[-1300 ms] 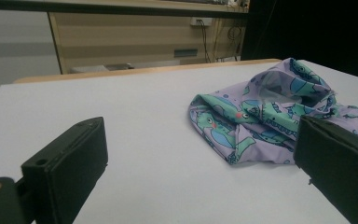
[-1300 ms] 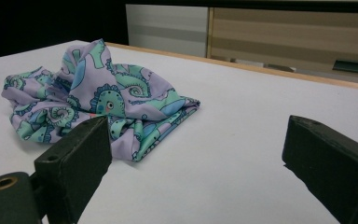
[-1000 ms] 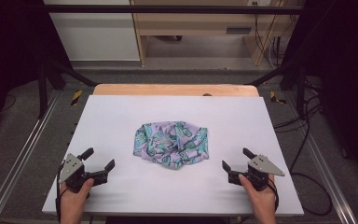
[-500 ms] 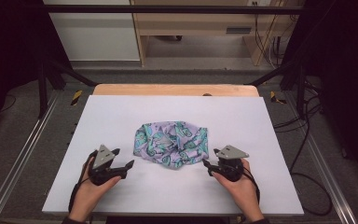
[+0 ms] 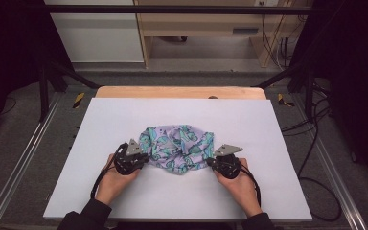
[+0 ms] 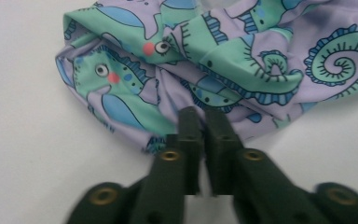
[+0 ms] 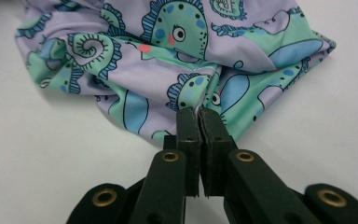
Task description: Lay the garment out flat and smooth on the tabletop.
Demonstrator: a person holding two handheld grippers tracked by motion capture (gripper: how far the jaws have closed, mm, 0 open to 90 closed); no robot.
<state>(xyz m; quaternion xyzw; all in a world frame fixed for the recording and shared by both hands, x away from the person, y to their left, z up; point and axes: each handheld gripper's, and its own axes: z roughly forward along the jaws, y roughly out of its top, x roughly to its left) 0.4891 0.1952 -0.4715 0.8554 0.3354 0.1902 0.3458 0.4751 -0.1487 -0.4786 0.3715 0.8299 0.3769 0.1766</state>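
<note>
Both hands have moved in from the near corners to the crumpled lilac cloth with green seahorse print (image 5: 176, 147), mid white counter (image 5: 124, 115). Left gripper (image 6: 200, 122) and right gripper (image 7: 198, 120) jaws have just closed, each pinching a near edge fold. Likely ready to lift and spread.

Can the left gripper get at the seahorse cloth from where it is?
Yes, it looks so. The left gripper has just closed its jaws at the near edge of the seahorse cloth, seemingly pinching a fold. Nothing stands in between on the white table. The right gripper has closed likewise on the opposite edge.
</note>
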